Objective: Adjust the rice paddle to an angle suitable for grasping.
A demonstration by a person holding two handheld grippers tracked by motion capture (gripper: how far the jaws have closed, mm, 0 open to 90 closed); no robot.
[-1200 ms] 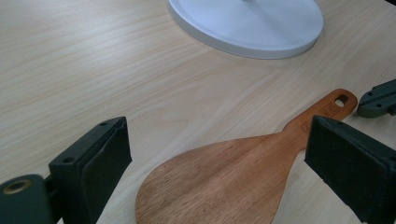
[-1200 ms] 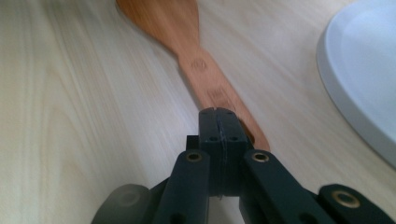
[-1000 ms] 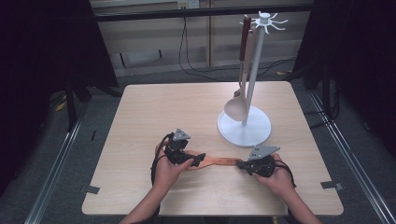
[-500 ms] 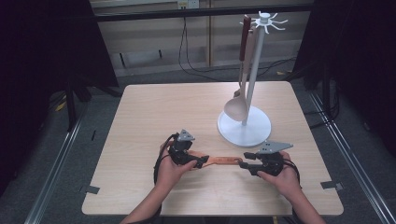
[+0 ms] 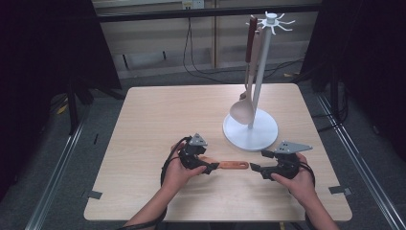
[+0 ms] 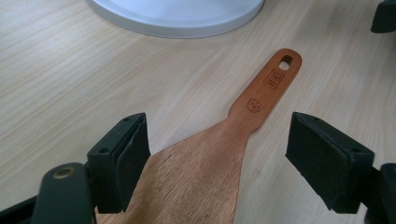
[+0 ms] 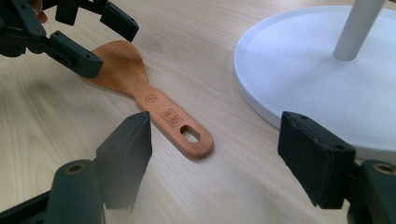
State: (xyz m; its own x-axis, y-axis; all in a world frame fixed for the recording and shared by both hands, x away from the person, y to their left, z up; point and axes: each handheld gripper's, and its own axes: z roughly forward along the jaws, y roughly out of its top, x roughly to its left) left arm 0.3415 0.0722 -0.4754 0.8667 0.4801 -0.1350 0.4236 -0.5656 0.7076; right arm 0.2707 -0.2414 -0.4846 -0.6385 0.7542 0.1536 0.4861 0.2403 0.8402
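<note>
A wooden spatula lies flat on the table between my two grippers. Its broad blade points left and its handle, with a hanging hole, points right. My left gripper is open, its jaws standing either side of the blade without touching it. My right gripper is open too, a short way off the handle end, which lies ahead of its jaws. The right gripper view also shows the left gripper over the blade.
A white utensil stand with a round base and a tall pole stands just beyond the spatula. A pale spoon with a brown handle hangs from its top hooks. The table's front edge is close behind my hands.
My right gripper has drawn back to the right, off the spatula handle, and now stands open. The spatula lies on the table. The left gripper has barely moved.
</note>
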